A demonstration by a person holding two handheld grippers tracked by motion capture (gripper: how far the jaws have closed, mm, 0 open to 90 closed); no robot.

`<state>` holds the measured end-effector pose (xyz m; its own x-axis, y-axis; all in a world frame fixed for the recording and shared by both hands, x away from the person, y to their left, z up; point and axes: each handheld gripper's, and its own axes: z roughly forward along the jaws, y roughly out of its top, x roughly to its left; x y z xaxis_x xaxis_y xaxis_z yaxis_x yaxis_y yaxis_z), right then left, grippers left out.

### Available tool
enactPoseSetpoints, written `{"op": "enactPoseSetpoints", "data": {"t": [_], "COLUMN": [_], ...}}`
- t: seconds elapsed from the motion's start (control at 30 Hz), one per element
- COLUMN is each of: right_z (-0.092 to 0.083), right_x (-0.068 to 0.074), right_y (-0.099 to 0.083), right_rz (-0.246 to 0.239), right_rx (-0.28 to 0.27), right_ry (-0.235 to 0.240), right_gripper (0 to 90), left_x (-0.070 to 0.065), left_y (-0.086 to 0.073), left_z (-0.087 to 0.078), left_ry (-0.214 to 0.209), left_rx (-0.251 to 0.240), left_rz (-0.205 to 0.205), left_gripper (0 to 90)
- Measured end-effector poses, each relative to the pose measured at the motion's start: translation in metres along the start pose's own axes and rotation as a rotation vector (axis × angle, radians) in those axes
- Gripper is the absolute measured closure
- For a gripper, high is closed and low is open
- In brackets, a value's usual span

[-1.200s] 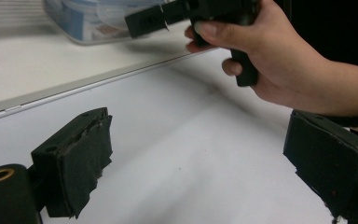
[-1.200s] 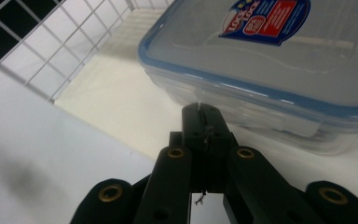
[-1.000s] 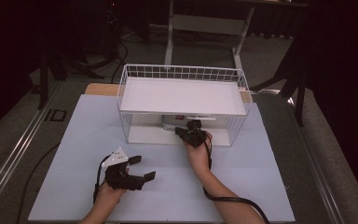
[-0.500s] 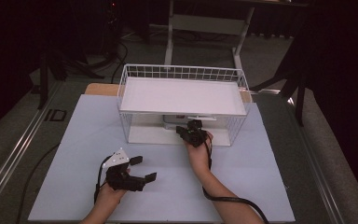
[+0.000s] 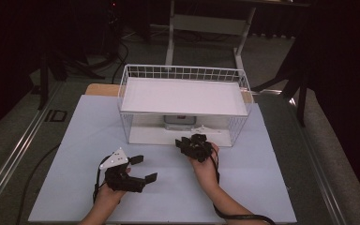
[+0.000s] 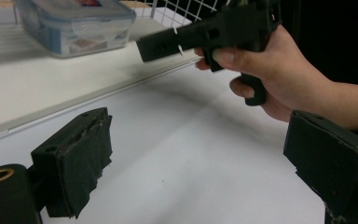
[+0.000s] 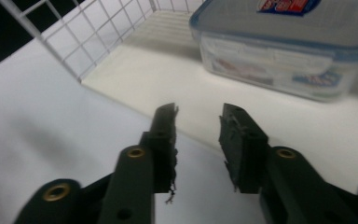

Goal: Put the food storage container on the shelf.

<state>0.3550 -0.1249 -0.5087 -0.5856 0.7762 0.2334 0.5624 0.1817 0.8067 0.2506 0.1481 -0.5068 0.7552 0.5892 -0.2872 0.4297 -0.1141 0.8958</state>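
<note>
- Sitting on the lower level of a white wire rack [image 5: 183, 75], under its upper shelf, is a clear lidded plastic container [image 7: 289, 51], closed, with a blue-rimmed lid and a red-and-blue label.
- The right gripper [image 5: 194, 144] hovers just in front of the rack's open front, near the container but apart from it; its jaws stand a narrow gap apart with nothing between them.
- The left gripper [image 5: 140, 169] is held low over the pale blue table mat [image 5: 75, 136], well short of the rack, jaws spread wide and empty.
- The right hand [image 6: 279, 70] grips its tool's handle.
</note>
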Motion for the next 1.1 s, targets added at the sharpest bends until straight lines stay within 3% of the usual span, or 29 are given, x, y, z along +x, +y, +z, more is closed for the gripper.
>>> {"op": "enactPoseSetpoints", "data": {"t": [0.13, 0.27, 0.4, 0.67, 1.1], "right_z": [-0.013, -0.023, -0.030, -0.050, -0.085], "right_x": [0.001, -0.002, -0.003, -0.009, -0.010], "right_y": [-0.006, -0.009, -0.012, -0.017, -0.027], "right_rz": [-0.010, -0.001, -0.016, -0.065, -0.082], "right_rx": [-0.019, -0.021, -0.001, -0.025, -0.041], "right_ry": [-0.002, 0.084, 0.104, 0.104, 0.109], "right_gripper": [39.8, 15.8, 14.2, 14.6, 14.9], "left_x": [0.000, 0.002, 0.002, 0.005, 0.000], "left_y": [0.000, -0.001, -0.002, -0.004, -0.001], "left_z": [0.000, 0.001, 0.002, 0.003, -0.002], "left_ry": [-0.001, -0.006, -0.010, -0.017, -0.032], "left_rx": [-0.002, 0.002, 0.013, 0.012, 0.000], "left_rz": [0.005, -0.011, 0.005, -0.007, 0.018], "left_gripper": [8.6, 8.6, 8.6, 8.6, 8.6]}}
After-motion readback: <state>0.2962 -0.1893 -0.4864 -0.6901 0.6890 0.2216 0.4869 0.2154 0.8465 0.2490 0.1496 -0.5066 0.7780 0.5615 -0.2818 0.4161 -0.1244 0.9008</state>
